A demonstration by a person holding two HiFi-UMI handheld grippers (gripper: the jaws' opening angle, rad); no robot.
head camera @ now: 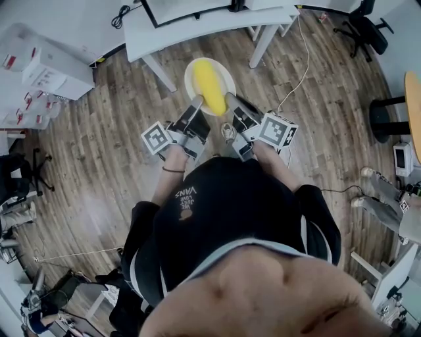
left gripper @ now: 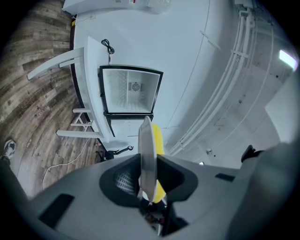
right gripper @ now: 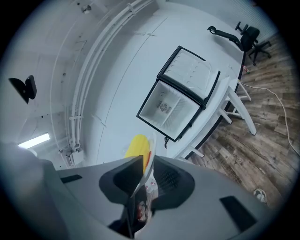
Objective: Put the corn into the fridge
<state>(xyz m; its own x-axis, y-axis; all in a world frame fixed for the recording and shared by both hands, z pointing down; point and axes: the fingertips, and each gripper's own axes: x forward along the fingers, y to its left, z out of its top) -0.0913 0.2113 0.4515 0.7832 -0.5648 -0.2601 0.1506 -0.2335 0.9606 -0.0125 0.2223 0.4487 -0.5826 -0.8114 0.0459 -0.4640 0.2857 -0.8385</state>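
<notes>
Corn [head camera: 210, 92] on a white plate [head camera: 191, 74], left tongs [head camera: 196, 103] and right tongs [head camera: 231, 100] both clamped on its rim

Person is reaching the left forearm [head camera: 166, 179] and right forearm [head camera: 279, 164] forward, side by side. Left gripper [head camera: 196, 105] is clamping the plate [head camera: 189, 72] rim on the left, jaws closed on it. Right gripper [head camera: 234, 104] is clamping the opposite rim likewise. Both are pointing roughly level.

edge-on to the left gripper view, the plate [left gripper: 146, 154] hides most of the corn [left gripper: 160, 140]. head view's top edge crops the fridge [head camera: 191, 6].
</notes>
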